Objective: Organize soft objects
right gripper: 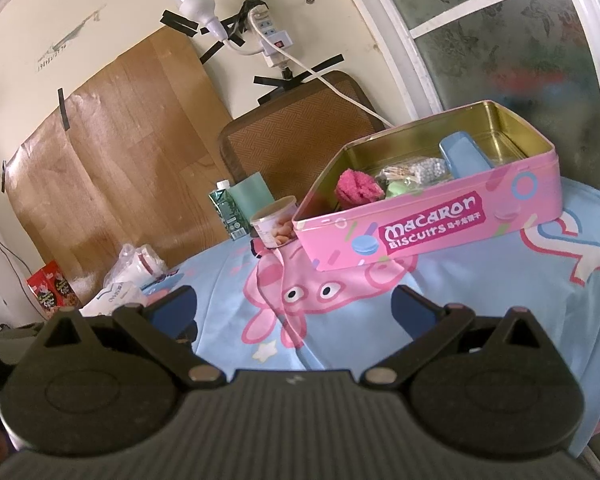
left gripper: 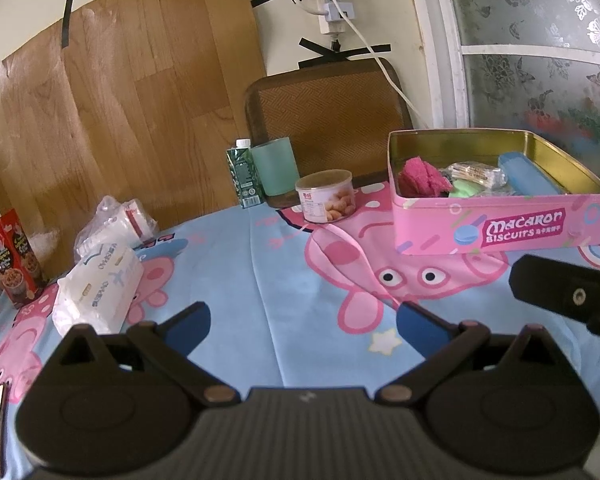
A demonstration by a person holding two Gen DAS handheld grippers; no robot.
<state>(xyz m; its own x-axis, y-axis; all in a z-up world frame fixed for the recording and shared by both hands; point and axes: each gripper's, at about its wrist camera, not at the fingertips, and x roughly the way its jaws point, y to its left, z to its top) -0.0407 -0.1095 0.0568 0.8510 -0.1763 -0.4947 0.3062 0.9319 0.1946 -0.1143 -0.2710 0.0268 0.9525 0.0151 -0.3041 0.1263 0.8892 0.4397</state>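
Closest to me, the left gripper [left gripper: 303,322] hangs over the cartoon-pig tablecloth [left gripper: 260,280] with its blue-padded fingers [left gripper: 192,326] spread wide and nothing between them. The right gripper [right gripper: 294,312] is the same: jaws apart, empty, aimed at the tin.

Just past the left gripper's left finger lies a soft tissue pack [left gripper: 98,288], and behind it a crinkly plastic bag [left gripper: 120,222] with a white roll inside. Both look light and squashy. I'd pinch the tissue pack across its narrow middle, where the wrapper gives; the film looks slick, so a shallow corner grip might slide off.

Further back on the right sits the open pink Macaron Biscuits tin [left gripper: 500,228], already holding a fluffy magenta lump [left gripper: 418,176], a green piece, a wrapped snack and a blue case [left gripper: 528,176]. Beyond stand a nut can [left gripper: 326,196], a green carton and a teal cup.
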